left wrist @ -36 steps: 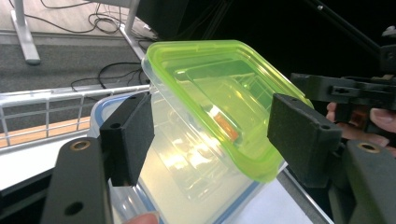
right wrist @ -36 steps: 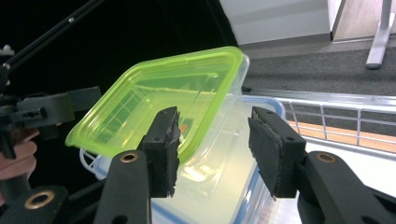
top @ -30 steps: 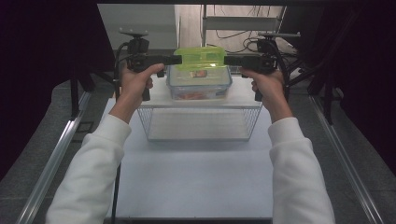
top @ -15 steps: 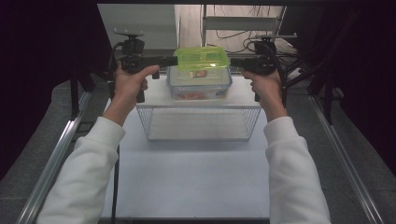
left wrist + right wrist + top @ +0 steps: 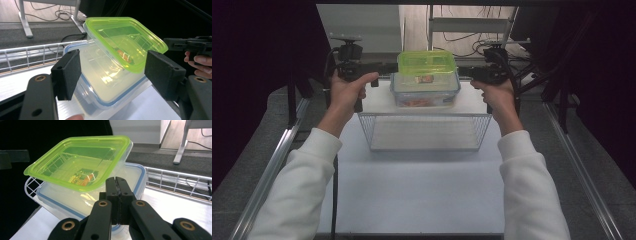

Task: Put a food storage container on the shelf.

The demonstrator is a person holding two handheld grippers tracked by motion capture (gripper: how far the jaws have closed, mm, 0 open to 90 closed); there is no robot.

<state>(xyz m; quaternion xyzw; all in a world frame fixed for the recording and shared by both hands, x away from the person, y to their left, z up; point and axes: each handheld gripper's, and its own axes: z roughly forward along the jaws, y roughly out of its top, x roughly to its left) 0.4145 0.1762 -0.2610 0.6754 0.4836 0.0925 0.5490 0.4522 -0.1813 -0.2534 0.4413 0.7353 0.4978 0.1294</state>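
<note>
A clear box with a green lid (image 5: pixel 427 61) lies tilted on top of a larger clear box with a blue rim (image 5: pixel 424 92). A wire basket (image 5: pixel 424 132) shows its rim in front of the stack in the high view and behind it in both gripper views, so the stack appears to stand inside it. My left gripper (image 5: pixel 384 70) is left of the stack, open, with the green-lidded box (image 5: pixel 125 37) and blue-rimmed box (image 5: pixel 105 85) beyond its pads. My right gripper (image 5: pixel 116 180) is shut on nothing, close to the blue-rimmed box (image 5: pixel 135 177), below the green lid (image 5: pixel 77 157).
The white table (image 5: pixel 417 190) stretches bare toward the person. Metal rails (image 5: pixel 277 160) run along both sides. Beyond the basket rim (image 5: pixel 175 180) lies grey floor with desk legs (image 5: pixel 25 20) and cables. Dark space flanks the table.
The left hand and its gripper have shifted slightly left, away from the stack. The stack and the right gripper have hardly moved.
</note>
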